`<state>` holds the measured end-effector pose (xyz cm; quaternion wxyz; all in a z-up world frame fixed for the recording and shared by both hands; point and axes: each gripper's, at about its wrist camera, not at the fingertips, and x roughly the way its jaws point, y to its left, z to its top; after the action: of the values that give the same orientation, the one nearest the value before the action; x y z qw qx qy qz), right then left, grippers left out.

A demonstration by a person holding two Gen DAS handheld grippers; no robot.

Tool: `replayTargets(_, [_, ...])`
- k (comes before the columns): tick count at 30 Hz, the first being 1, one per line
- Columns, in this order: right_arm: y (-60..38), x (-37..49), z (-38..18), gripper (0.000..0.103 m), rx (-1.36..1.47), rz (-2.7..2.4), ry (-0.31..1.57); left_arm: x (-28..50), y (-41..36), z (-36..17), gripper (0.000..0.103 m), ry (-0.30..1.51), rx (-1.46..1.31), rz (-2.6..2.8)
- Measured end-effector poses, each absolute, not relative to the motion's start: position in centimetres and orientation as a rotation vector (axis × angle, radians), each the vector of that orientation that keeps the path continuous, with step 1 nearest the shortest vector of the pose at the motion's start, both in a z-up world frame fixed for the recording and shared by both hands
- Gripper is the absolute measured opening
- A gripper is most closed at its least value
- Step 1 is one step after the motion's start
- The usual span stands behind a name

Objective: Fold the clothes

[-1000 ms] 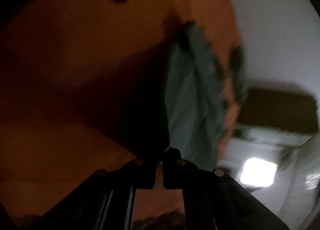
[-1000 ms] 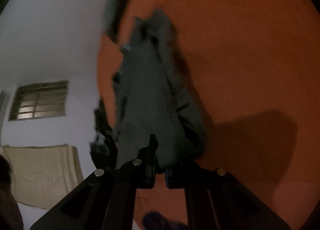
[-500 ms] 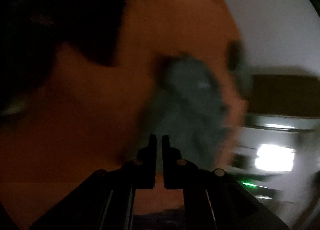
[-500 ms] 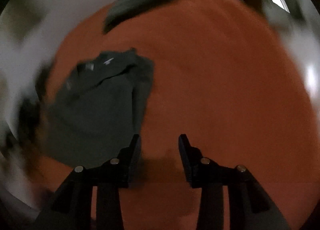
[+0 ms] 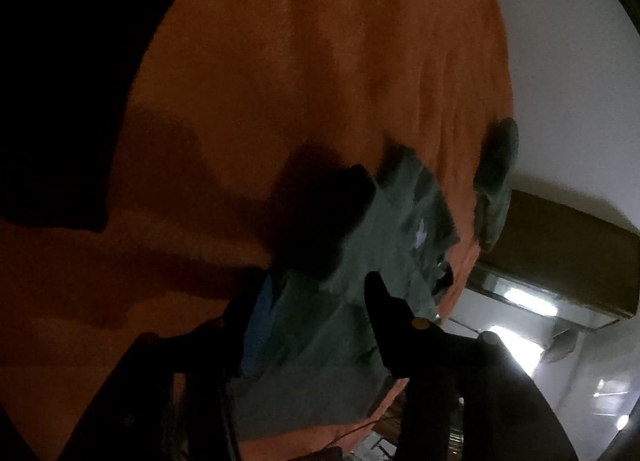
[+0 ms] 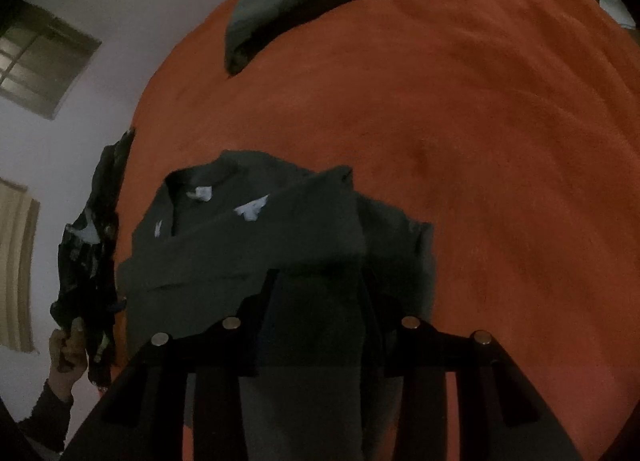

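Roughly mid-task: grey-green garment [image 6: 248, 249] lies bunched on the orange bed [image 6: 480, 141] near its edge, partly doubled over, not a neat fold. Left gripper [image 5: 316, 313] jaws have just been opening, cloth under and between them, unpinched. Right gripper [image 6: 320, 293] jaws part-open over the cloth, gripping nothing. Squaring and further folds remain.

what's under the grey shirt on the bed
The grey shirt lies crumpled on the orange bedspread, which shows all around it. Anything beneath its folds is covered.
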<state>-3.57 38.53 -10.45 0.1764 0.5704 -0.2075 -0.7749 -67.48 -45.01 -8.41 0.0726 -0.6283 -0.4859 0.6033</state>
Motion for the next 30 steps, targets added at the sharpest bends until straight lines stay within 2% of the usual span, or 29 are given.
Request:
replayTargets(4, [38.5, -4.4, -11.4, 0.037, 1.617, -2.185, -0.630, -68.3, -44.9, -8.6, 0.050, -1.478, -1.847, 1.843])
replayTargets(7, [39.0, -4.8, -12.1, 0.032, 1.611, -2.181, -0.687, -68.8, -43.8, -8.6, 0.050, -1.473, -1.786, 1.915])
replayTargets(9, [39.5, -5.0, -12.3, 0.020, 1.605, -2.172, -0.743, -68.6, -43.4, -8.0, 0.049, -1.473, -1.724, 1.990])
replayTargets(12, [40.3, -5.3, -12.6, 0.009, 1.594, -2.154, -0.829, -68.0, -44.3, -6.7, 0.045, -1.493, -1.662, 2.012])
replayTargets(13, [40.6, -5.3, -12.7, 0.008, 1.590, -2.147, -0.857, -67.9, -44.4, -6.3, 0.035, -1.489, -1.652, 2.019])
replayTargets(14, [40.7, -5.4, -12.3, 0.007, 1.576, -2.155, -0.847, -68.1, -44.1, -6.0, 0.019, -1.463, -1.666, 2.031])
replayTargets(16, [40.8, -5.5, -11.2, 0.007, 1.533, -2.176, -0.809, -68.3, -43.9, -5.2, 0.011, -1.403, -1.704, 2.063])
replayTargets(26, [41.0, -8.3, -7.1, 0.007, 1.434, -2.108, -0.961, -73.7, -42.8, -2.6, 0.010, -1.440, -1.600, 2.025])
replayTargets(30, [40.6, -11.1, -6.7, 0.007, 1.485, -2.160, -0.989, -77.3, -43.9, -2.8, 0.010, -1.562, -1.575, 2.025])
